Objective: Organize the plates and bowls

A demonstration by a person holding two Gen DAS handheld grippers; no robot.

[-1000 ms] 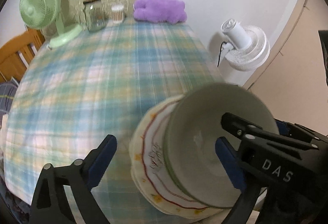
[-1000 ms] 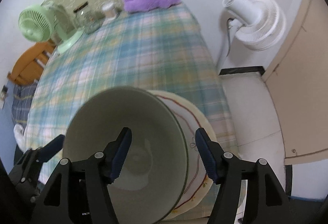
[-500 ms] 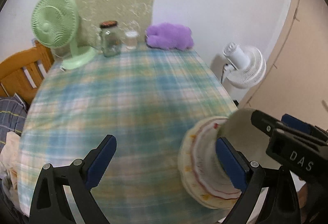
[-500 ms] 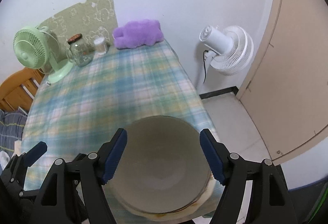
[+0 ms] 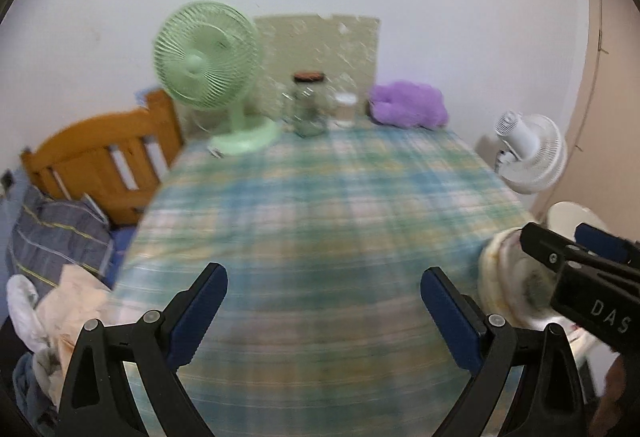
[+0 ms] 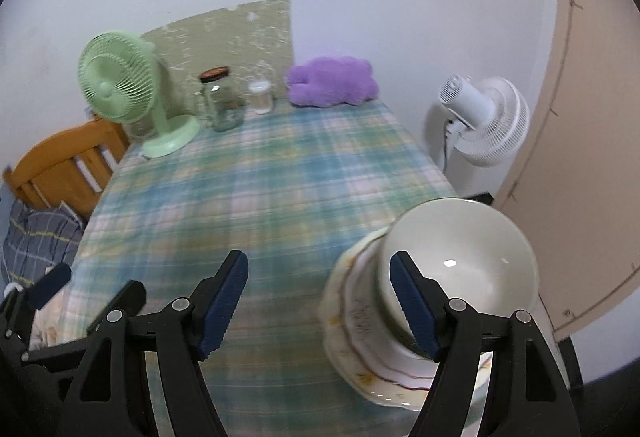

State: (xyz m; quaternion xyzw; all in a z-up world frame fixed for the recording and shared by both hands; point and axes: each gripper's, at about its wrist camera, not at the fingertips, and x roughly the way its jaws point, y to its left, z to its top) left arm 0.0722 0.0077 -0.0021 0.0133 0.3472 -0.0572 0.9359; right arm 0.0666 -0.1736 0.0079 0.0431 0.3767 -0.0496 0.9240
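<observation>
Both tools (image 6: 318,301) backed off; bowl (image 6: 460,257) upright atop plates (image 6: 360,321).

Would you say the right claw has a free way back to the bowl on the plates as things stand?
Probably yes. The right claw is open and empty, and the bowl sits uncovered on the plates by its right finger. Nothing stands between them, and the left claw is off to the side.

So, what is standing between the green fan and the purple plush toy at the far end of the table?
Two things: a glass jar with a dark lid, then a small clear container. The right wrist view shows them most clearly between the green fan and the purple plush toy.
</observation>
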